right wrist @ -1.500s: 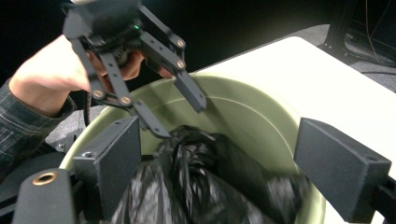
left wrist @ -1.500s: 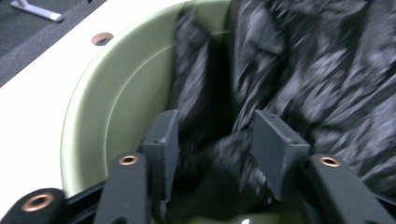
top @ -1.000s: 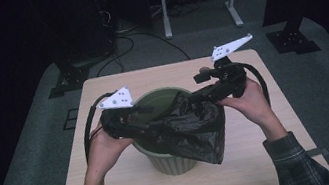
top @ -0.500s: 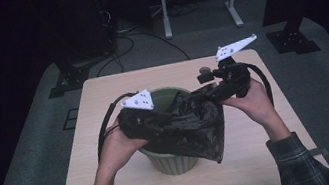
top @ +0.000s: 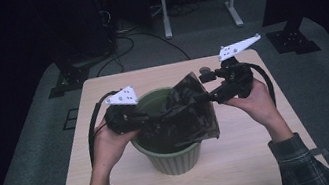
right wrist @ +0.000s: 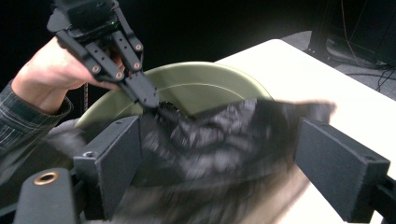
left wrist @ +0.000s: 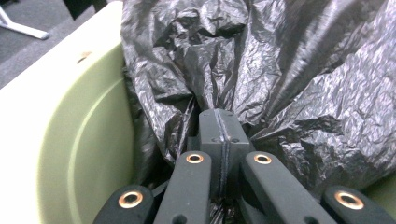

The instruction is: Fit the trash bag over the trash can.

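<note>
Black plastic is the story right now: a crinkled bin bag (top: 187,114) is being fitted into a pale green bin (top: 173,158) standing mid-counter (top: 245,160).

From the high view, the left claw (top: 152,119) sits over the bin's left rim, pinching the bag's edge, and its jaws have just been closing with the film between them. The right claw (top: 200,98) hovers just past the bin's right rim, by the bag's raised far corner; from here I cannot tell whether it grips. The bag hangs half in the bin's mouth and half draped over its front-right rim. My read: this is the spreading step, the mouth not yet opened around the rim.

The left gripper view settles it: the left claw (left wrist: 219,122) is clenched tight on a gathered fold of the bag (left wrist: 289,79), just inside the bin's wall (left wrist: 74,140). Glossy, heavily wrinkled, thin film that will slip and bunch.

In the right gripper view the right claw (right wrist: 217,161) stands released, jaws wide, the blurred bag (right wrist: 224,135) lying loose between them, untouched. Beyond, the left claw (right wrist: 152,100) bites the bag at the bin's rim (right wrist: 205,70). Next move, I'd say, calls for the right claw to clamp the opposite edge and pull away from the bin's centre.
</note>
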